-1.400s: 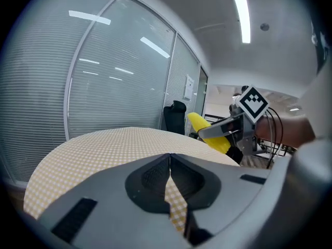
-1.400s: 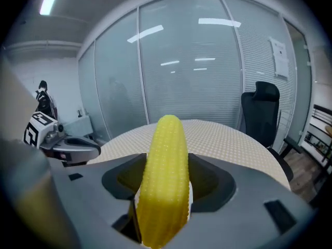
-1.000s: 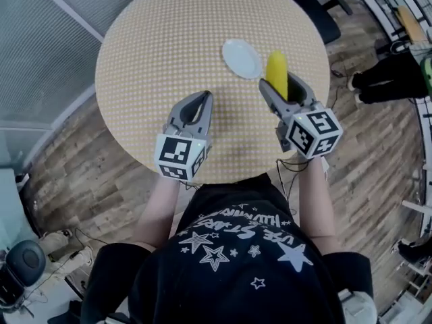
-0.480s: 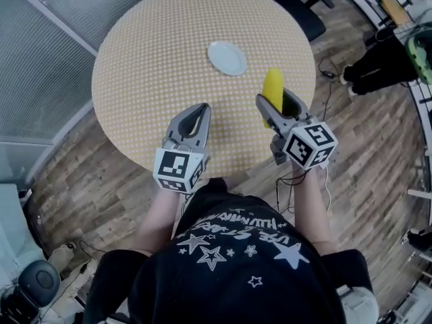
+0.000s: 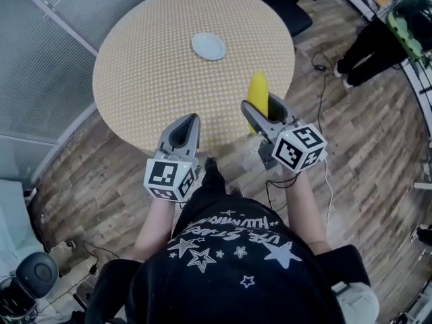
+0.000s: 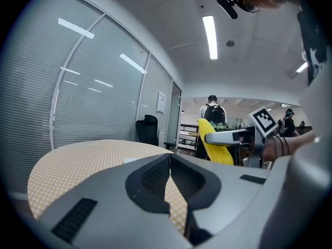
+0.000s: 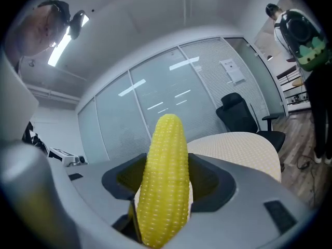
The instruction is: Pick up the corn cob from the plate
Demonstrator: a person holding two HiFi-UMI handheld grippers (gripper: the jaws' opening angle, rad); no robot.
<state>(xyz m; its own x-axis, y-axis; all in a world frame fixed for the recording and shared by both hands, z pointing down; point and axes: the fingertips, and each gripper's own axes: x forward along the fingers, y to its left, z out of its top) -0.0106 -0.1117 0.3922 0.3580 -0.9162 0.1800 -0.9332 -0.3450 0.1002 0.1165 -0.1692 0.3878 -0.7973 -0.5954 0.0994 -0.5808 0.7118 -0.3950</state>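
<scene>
Corn cob (image 7: 164, 154), clamped between the jaws of the right gripper (image 5: 260, 101): pinched from both sides on its lower half, kernels hard against the jaw faces, rounded tip well out beyond the jaw ends. Long axis in line with the jaws, pointing forward and a little upward, away from the person and toward the table (image 5: 135, 93). Seems a centred, steady hold, with no visible lean to either side.

Left gripper (image 6: 169, 157): jaws closed tip to tip on nothing, only a sliver of dotted tabletop visible through the gap lower down. Held beside the right one, near the table's front edge, idle by the look of it.

Further out: plate (image 5: 208, 46), white and bare, far across the tabletop, ahead and to the left of the cob, well apart from it. Cob up in the air by the table's near right edge, touching neither plate nor table.

Judged from that: pickup as good as done, right hand alone engaged. For any further move, worth minding the long overhang past the jaws, likely to lever or slip if knocked. Beyond the table, an office chair (image 5: 287, 9), then wooden floor (image 5: 351, 147) and a standing person (image 5: 368, 39) at the upper right.
</scene>
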